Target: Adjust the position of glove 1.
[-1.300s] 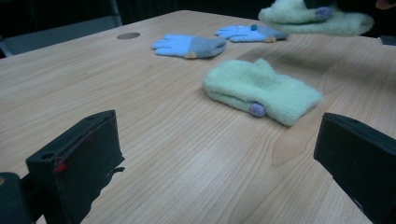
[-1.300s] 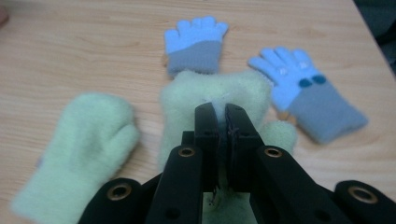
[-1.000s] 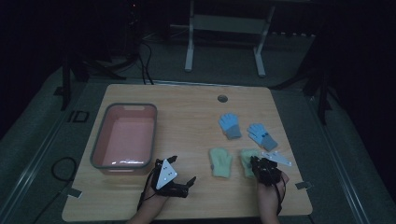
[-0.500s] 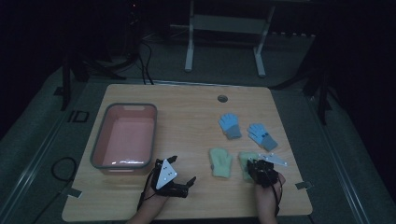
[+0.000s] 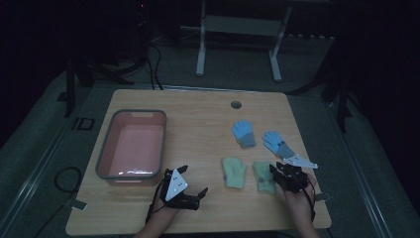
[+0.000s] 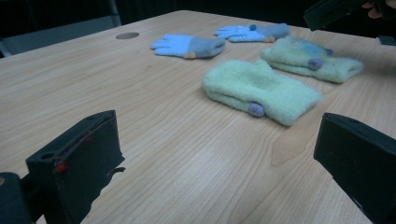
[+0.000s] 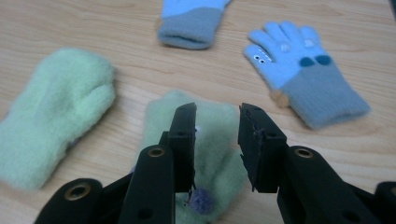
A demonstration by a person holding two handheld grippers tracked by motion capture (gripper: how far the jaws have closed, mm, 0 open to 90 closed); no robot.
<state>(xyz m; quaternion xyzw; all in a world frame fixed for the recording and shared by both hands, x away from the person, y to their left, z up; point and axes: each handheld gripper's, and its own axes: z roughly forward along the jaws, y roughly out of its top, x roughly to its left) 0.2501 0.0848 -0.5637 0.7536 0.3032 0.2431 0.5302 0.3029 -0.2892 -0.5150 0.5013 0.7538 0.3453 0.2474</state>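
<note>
The right gripper has crept onto the green mitten, jaws narrowly parted astride it. The left gripper rests spread; beyond it, the pink tub holds nothing, bare wood between.

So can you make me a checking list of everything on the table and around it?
Surface: pale wooden table with a round hole.
Job's things: two fuzzy green mittens; two blue knitted gloves with grey cuffs.
Clutter: grey-rimmed pink plastic tub.
Grippers: left gripper open, holding nothing; right gripper open above the right-hand mitten.
Cables: dark cables on the floor.
Surroundings: dim room, metal stand behind.
</note>
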